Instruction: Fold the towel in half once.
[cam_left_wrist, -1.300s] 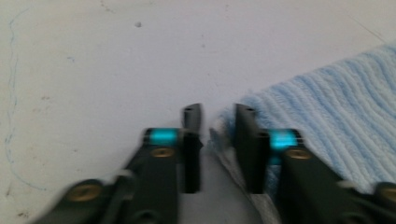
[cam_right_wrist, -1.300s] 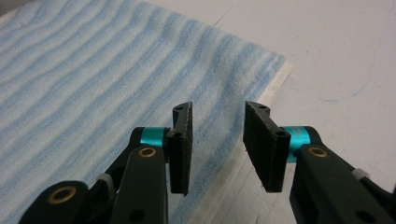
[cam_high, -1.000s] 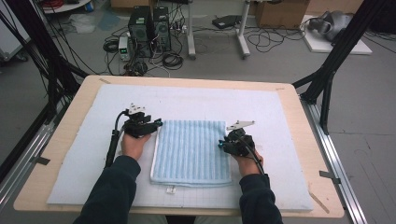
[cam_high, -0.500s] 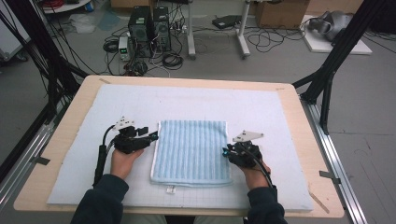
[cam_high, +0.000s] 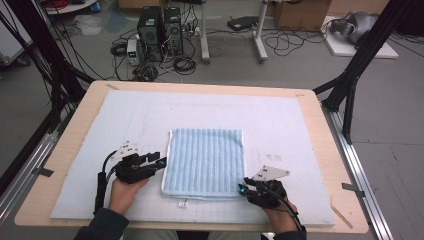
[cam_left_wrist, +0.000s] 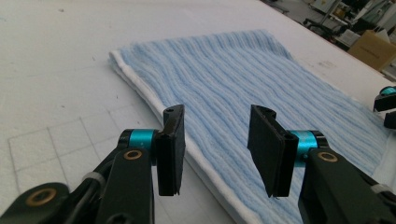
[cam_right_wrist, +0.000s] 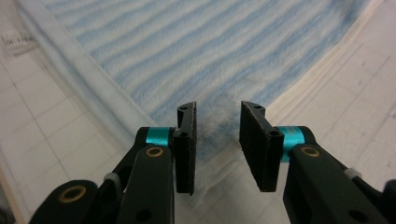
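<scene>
Robotics lab or workshop, black metal frame struts (cam_high: 47, 75) flanking a padded surface (cam_high: 280, 120), desktop computer towers (cam_high: 160, 27) on the grey floor beyond the jaws, tangled black cables (cam_high: 295, 42), cardboard boxes (cam_high: 300, 10), white trolley legs (cam_high: 232, 37)

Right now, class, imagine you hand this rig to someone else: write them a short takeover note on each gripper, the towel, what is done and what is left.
Left gripper: open, nothing between its jaws, which have just been closing a little; it sits at the left edge of the towel, near the front.
Right gripper: open, nothing gripped, jaws just been opening; it sits at the towel's front right corner.
Towel: blue striped, folded to a neat rectangle, flat on the white mat, mid-table.
Done: towel lies folded, both grips off.
Left: probably the next fold, taking the near edge or corners; that is a guess.
</scene>
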